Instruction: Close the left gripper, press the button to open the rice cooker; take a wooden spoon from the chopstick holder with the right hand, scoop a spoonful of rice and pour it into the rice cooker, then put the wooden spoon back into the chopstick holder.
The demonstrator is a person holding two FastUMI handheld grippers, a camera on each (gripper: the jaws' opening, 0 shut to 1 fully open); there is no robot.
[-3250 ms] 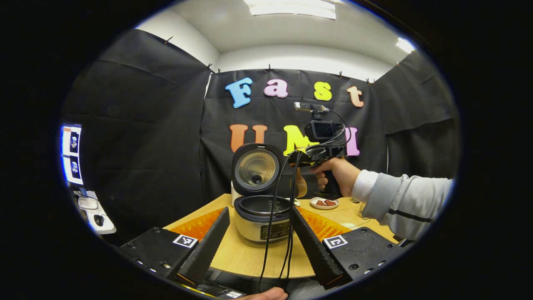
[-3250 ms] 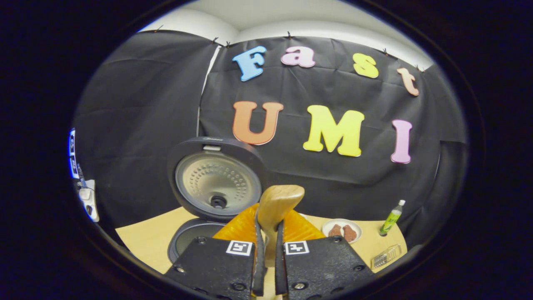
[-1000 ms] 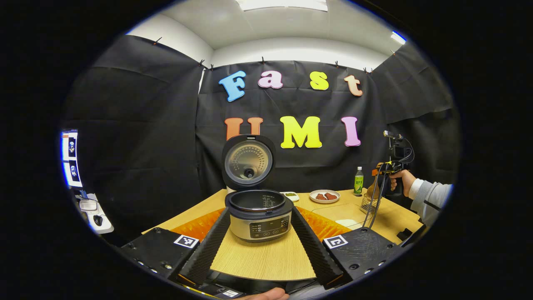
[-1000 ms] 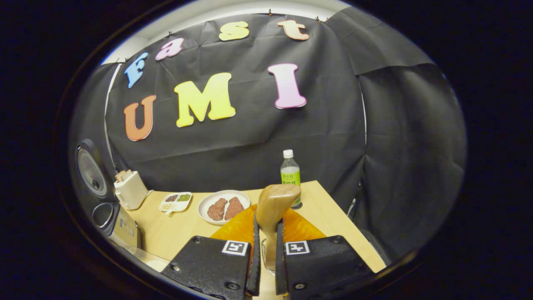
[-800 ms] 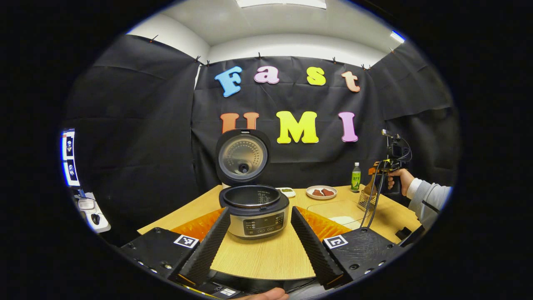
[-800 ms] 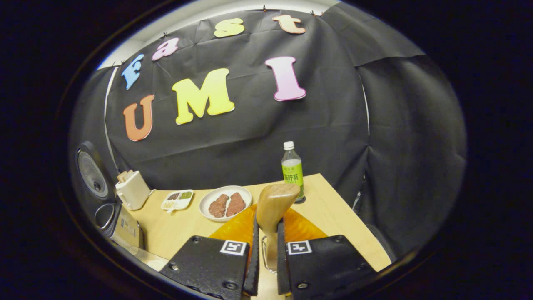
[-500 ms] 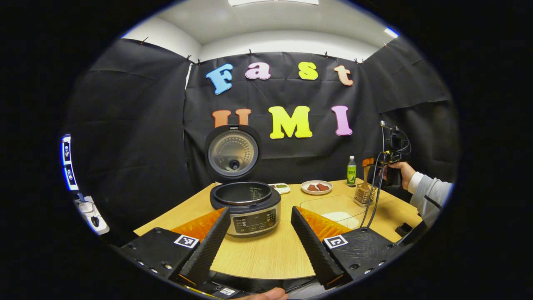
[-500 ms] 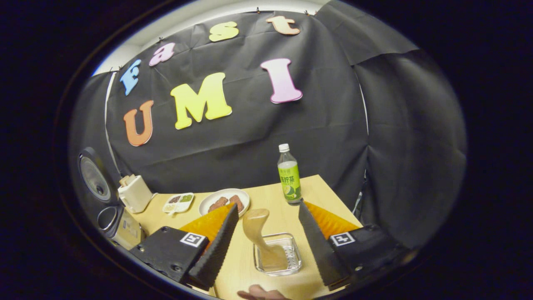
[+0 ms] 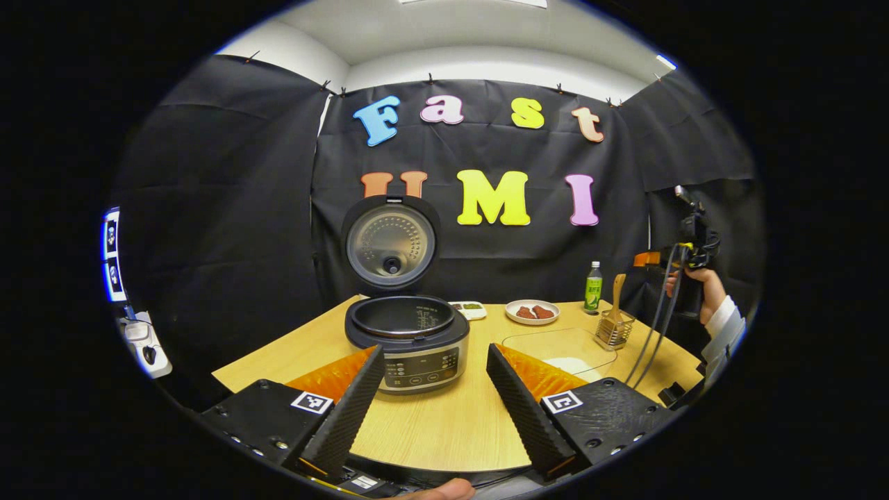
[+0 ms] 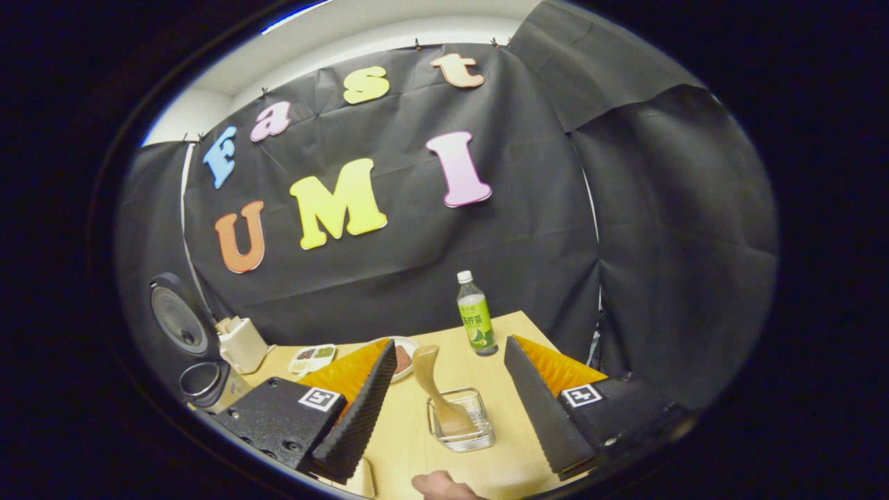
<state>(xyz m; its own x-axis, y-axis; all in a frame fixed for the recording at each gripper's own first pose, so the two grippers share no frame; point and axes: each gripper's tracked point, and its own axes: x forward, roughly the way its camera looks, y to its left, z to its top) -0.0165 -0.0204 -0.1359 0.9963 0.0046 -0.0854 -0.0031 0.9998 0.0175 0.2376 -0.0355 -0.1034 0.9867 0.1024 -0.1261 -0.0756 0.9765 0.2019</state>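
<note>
Wooden worktop (image 9: 444, 423) against black cloth. Rice cooker (image 9: 406, 340) seen lid-up, between the spread fingers of the left tool (image 9: 432, 399). Wooden spoon (image 10: 434, 389) stood in the chopstick holder (image 10: 462, 420); right tool (image 10: 448, 406) held wide, gripping nothing.

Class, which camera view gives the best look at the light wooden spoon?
The right gripper view: the light wooden spoon stands close, between the open fingers, in the clear chopstick holder. The left gripper view shows it small and far off, upright in that holder.
</note>
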